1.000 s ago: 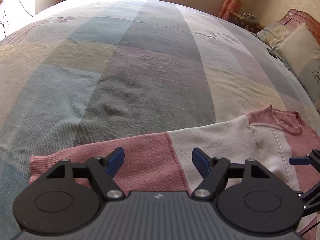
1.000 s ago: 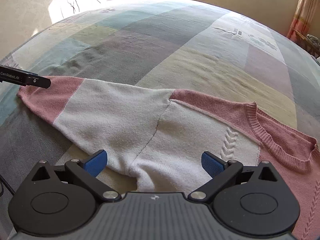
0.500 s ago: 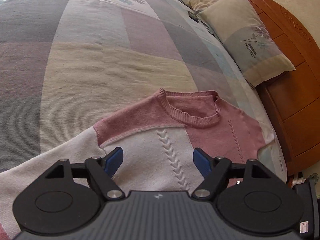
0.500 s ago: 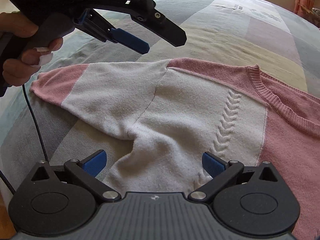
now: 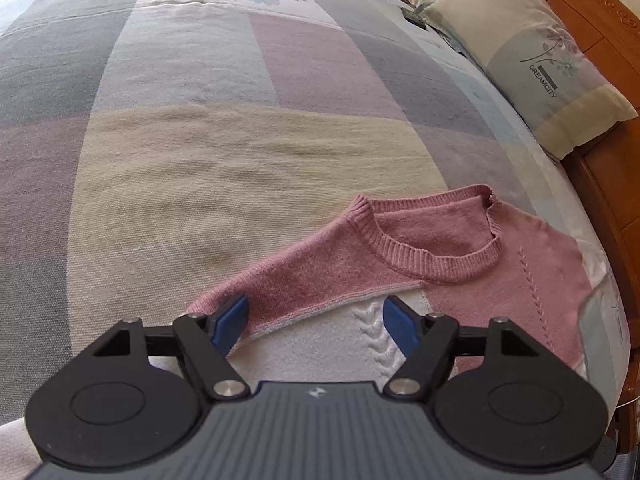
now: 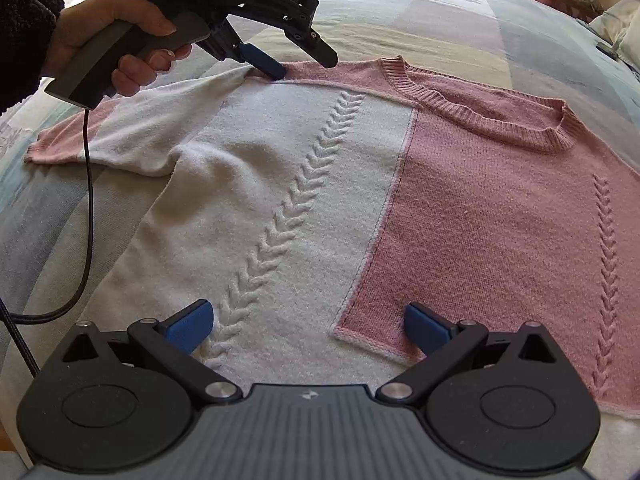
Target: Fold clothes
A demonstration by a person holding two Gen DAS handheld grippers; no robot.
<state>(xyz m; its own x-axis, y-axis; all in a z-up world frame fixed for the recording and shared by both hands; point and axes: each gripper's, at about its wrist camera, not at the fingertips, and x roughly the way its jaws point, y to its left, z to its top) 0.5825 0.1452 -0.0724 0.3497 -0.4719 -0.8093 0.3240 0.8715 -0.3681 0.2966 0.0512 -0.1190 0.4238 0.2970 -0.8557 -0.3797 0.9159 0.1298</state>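
Since half a second ago: left gripper (image 5: 314, 320) lowered onto the sweater's shoulder; right gripper (image 6: 306, 322) advanced to the lower front of the garment.

Item 1. Sweater (image 6: 312, 184), knitted, pink and white colour-block, cable-stitch rows on both front panels. Lies front up and spread flat on the bed; ribbed crew collar (image 6: 480, 116) towards the far side. One sleeve (image 6: 120, 136) is extended to the left in the right wrist view, white with a pink cuff.

Item 2. Left gripper. Blue fingers (image 5: 230, 322) spread wide, nothing between them. In the right wrist view its tips sit at the shoulder seam, where pink yoke meets white sleeve; the near blue tip appears to touch the knit. Held by a hand (image 6: 116, 40) in a dark fleecy sleeve (image 6: 24, 36); a black cable (image 6: 86, 200) hangs from the handle and trails across the sleeve of the sweater.

Item 3. Right gripper. Fingers spread wide, empty, low over the sweater's front; one finger (image 6: 188, 324) over the white panel, the other over the pink. Contact with the knit cannot be told.

Item 4. Bedspread (image 5: 248, 152), patchwork of grey, cream, mauve and pale blue blocks, under the sweater.

Item 5. Pillow (image 5: 532, 48), cream with flower print, against a wooden headboard (image 5: 592, 12).
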